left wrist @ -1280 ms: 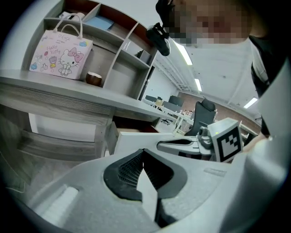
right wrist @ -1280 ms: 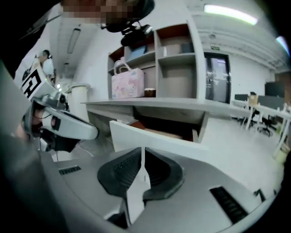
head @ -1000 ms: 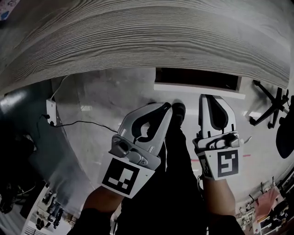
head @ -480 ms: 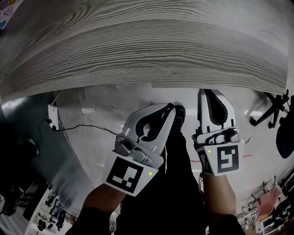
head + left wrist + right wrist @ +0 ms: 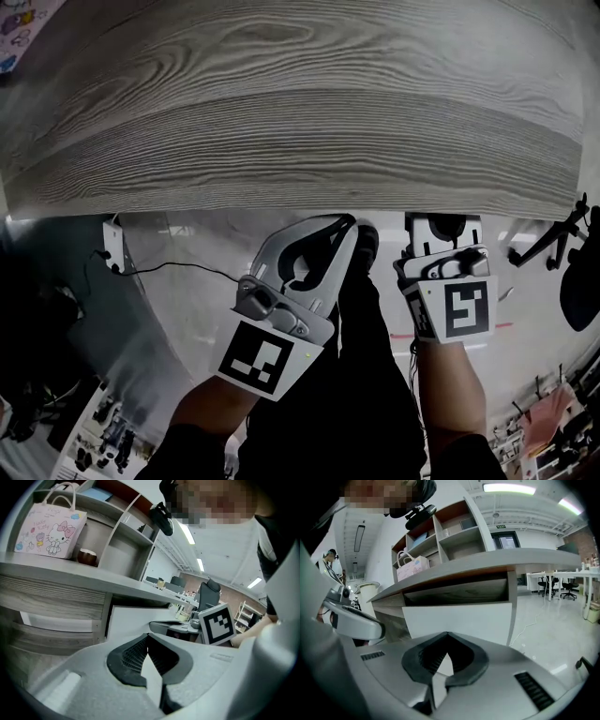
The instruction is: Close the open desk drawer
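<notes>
Left gripper [image 5: 146, 637], right gripper [image 5: 447, 634]: two, jaws closed, empty. One white drawer [image 5: 459, 620] under one desk [image 5: 300, 112].

1. Two grippers: left gripper [image 5: 347, 223] at centre frame, right gripper [image 5: 446, 634] low in its own view.
2. One wooden desk [image 5: 300, 112], across the top.
3. One white drawer [image 5: 459, 620].
4. One pink bag [image 5: 51, 529], upper left.
5. One brown cup [image 5: 87, 556], just beside the bag.
</notes>
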Motion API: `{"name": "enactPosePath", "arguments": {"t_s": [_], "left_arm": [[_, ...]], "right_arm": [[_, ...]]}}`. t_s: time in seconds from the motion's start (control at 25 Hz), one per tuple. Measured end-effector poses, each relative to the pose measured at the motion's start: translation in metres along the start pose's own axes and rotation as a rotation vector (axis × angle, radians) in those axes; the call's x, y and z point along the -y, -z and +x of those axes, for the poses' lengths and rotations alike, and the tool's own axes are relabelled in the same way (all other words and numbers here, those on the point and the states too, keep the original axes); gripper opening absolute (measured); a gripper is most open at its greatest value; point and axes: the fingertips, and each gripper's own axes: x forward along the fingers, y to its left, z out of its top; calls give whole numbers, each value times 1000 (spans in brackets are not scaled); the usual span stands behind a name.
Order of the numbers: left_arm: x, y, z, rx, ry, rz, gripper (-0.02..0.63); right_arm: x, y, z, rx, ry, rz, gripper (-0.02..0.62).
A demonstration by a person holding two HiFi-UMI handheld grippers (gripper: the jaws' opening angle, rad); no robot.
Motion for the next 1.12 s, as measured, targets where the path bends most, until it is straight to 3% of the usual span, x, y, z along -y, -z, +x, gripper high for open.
{"name": "enactPosePath", "arguments": {"t_s": [0.44,0.68,0.8,0.92,1.12], "left_arm": [[-2,-4,0,20,-3,-4,8],[6,-39,-40,71,-31,-67,8],[20,-70,-69,84,-37,-72,8],[42,-103,-97,104,-11,-9,8],[76,-153,-147,152,21,65,8]], "right_arm": [[0,2,6,1,-8,25,12],[-22,-12,-23,-60,-26,51,12],[-34,-30,-59,-100,-21,69,13],[-55,-58,-89,-127,-43,24,13],[-89,-129,-134,-75,-82,-34,14]]}}
